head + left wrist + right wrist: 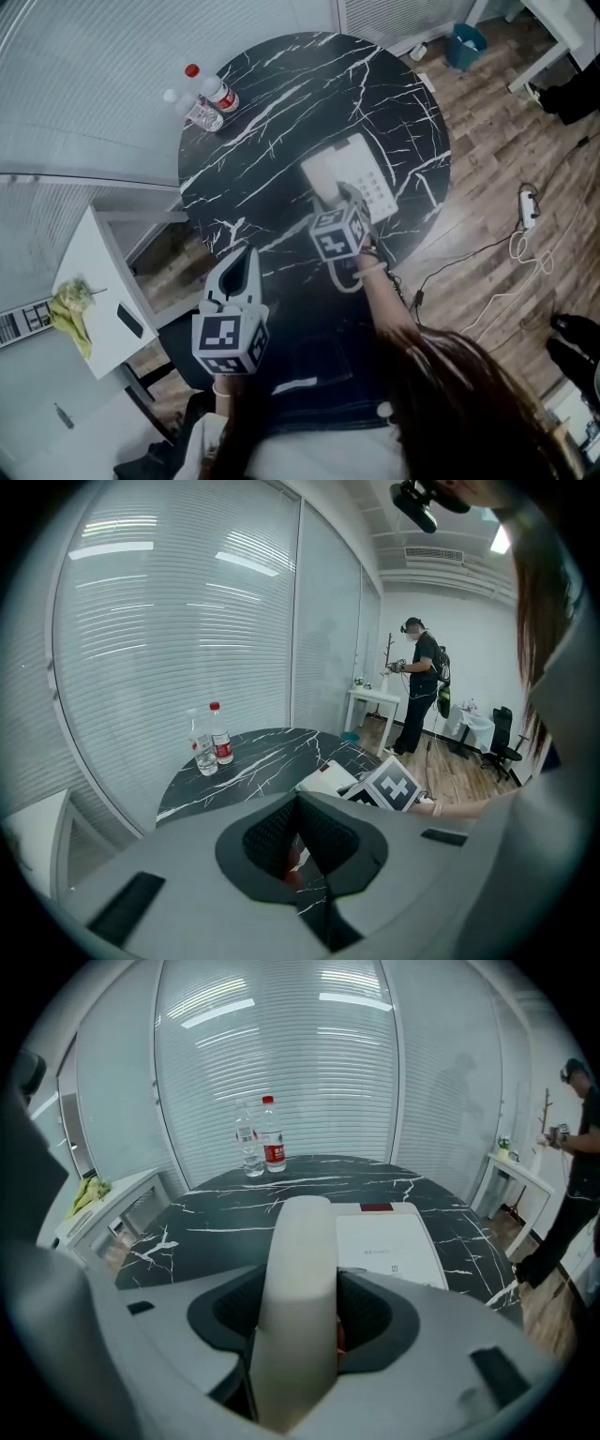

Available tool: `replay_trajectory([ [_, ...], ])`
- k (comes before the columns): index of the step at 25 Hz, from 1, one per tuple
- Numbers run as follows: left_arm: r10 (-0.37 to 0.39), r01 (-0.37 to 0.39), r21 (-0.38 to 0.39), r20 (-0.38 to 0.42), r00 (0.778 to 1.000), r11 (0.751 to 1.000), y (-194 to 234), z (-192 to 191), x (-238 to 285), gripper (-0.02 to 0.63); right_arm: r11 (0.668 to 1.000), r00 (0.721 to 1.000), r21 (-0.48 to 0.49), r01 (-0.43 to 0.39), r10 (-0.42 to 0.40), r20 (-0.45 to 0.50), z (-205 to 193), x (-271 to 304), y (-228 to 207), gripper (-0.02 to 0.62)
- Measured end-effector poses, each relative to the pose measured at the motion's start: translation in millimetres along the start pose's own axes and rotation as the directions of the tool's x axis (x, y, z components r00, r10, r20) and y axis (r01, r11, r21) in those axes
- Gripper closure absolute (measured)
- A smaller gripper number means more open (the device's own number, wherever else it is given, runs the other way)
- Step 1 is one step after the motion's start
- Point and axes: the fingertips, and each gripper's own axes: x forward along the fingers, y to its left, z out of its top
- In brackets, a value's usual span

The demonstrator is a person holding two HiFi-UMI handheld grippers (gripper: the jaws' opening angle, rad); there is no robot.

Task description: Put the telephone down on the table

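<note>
- The telephone (367,180) lies flat on the black marble counter (281,122), towards the edge nearest the person, with its handset (300,1279) along its left side.
- The right gripper (345,192) points steeply down over it. Its fingers stand fairly wide but are closed on the handset, which fills the gap between them.
- I cannot tell whether the handset rests in its cradle or is raised just above it.
- Gripping it across its narrow middle looks sensible, since that should keep the long piece balanced and lined up with the base (394,1246).
- The left gripper (246,258) hangs over the near edge, well apart from the telephone. Its fingers are together and empty, seemingly just kept out of the way.
- Two bottles (206,103) stand at the far side, clear of the work.
</note>
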Motion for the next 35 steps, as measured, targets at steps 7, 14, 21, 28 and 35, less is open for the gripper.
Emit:
replay_trajectory([
  [7,0.002,-0.001,-0.026,0.022,1.0,1.0,1.6,-2.3,-8.5,0.604,1.0,1.0,0.011,0.01,-0.01,0.004,2.9,-4.2,-0.8,0.37],
  [14,-0.001,0.003,-0.042,0.04,0.999,0.999,4.8,-5.6,-14.6,0.604,1.0,1.0,0.015,0.013,-0.013,-0.01,2.0,-8.8,-1.5,0.37],
  [21,-0.003,0.007,-0.062,0.065,0.998,0.998,10.3,-7.5,-21.5,0.604,1.0,0.999,0.001,0.026,-0.026,-0.029,-1.9,-15.1,-1.9,0.37],
  [28,-0.01,0.018,-0.082,0.091,0.996,0.997,12.9,-8.5,-26.9,0.604,0.999,0.999,-0.014,0.031,-0.031,-0.016,3.0,-24.3,0.2,0.37],
  [35,-0.014,0.026,-0.108,0.107,0.994,0.994,15.4,-12.2,-30.3,0.604,0.999,1.0,-0.035,0.009,-0.009,-0.016,5.4,-30.9,9.1,0.37],
])
